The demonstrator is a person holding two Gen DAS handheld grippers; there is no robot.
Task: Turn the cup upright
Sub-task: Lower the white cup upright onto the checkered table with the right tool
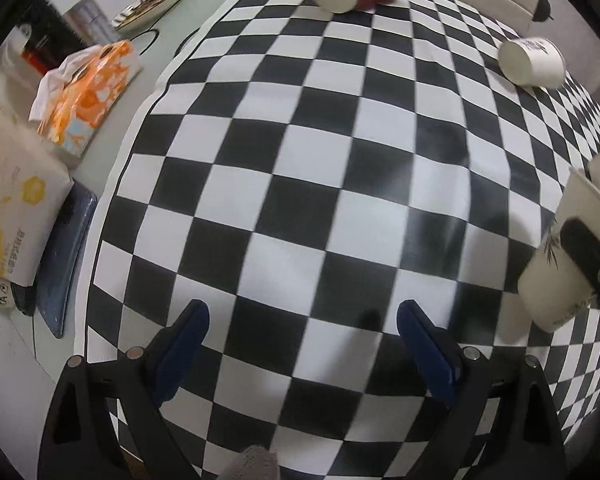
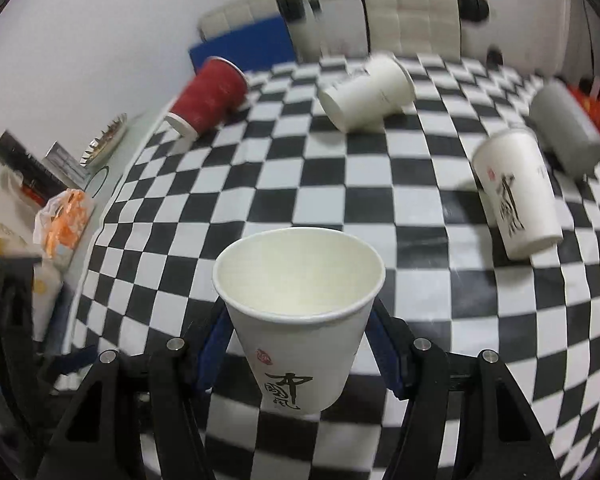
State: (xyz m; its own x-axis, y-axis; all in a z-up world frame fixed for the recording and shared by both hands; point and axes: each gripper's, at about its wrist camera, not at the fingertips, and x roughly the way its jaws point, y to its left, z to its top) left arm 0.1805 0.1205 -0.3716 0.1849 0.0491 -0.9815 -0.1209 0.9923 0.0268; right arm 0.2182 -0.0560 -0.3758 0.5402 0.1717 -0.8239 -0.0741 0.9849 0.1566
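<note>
Cup (image 2: 298, 312) is already mouth-up, pinched between the right gripper (image 2: 298, 344) fingers near the table's (image 2: 260, 184) front edge, so it looks like it just goes straight down, while the left gripper (image 1: 302, 344) hangs wide open, holding nothing.

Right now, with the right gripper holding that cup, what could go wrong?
1. The right gripper clamps the thin white paper cup at its sides; squeezing could crush it.
2. It seems to hang above the checkered cloth; releasing now may tip it.
3. Another white cup lies close on the right and could get knocked.
</note>
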